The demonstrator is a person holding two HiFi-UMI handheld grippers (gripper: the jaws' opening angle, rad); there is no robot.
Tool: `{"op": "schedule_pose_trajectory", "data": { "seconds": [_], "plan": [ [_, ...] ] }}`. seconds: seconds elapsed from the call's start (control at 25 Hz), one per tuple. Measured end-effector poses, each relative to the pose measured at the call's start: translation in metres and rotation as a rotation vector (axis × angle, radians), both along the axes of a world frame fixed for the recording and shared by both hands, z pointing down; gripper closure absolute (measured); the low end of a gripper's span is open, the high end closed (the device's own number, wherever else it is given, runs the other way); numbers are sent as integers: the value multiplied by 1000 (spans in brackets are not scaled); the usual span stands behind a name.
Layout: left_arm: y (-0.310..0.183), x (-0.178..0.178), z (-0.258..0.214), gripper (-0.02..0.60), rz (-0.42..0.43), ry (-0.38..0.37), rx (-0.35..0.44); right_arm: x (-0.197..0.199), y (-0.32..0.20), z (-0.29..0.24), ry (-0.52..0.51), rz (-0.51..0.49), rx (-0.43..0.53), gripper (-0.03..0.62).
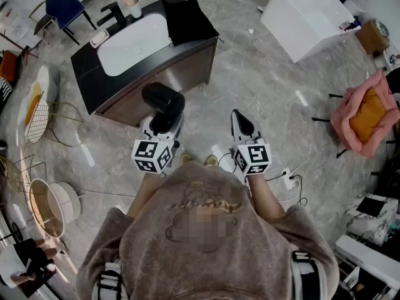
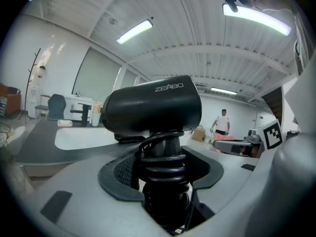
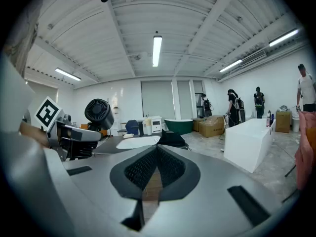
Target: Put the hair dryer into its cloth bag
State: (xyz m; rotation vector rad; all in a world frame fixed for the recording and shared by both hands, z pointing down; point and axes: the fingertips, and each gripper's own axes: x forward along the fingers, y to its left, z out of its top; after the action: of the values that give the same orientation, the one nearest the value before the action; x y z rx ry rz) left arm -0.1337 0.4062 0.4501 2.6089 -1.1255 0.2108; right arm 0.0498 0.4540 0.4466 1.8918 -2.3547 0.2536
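Head view: the left gripper (image 1: 165,127) clamps the hair dryer (image 1: 162,99) by its cord-wrapped handle, jaws wide around it. Ahead and well apart, what looks like the black cloth bag (image 1: 190,19) lies on the vanity counter (image 1: 84,64). Further right, the right gripper (image 1: 237,116) is pressed closed and empty. Best to carry the dryer over steadily, then have the free gripper lift the bag's mouth first.

Beyond hair dryer (image 1: 164,104), cloth bag (image 1: 190,20) on counter (image 1: 86,64)
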Motion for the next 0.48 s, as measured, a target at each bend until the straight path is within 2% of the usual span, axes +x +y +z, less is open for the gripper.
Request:
{"op": "schedule_pose_trajectory", "data": {
  "seconds": [0.2, 0.48],
  "plan": [
    [-21, -11, -6, 328, 2, 27, 16, -10, -16, -7, -9, 0, 29, 599],
    [-39, -34, -9, 328, 36, 15, 33, -29, -28, -6, -28, 3, 28, 599]
  ]
}}
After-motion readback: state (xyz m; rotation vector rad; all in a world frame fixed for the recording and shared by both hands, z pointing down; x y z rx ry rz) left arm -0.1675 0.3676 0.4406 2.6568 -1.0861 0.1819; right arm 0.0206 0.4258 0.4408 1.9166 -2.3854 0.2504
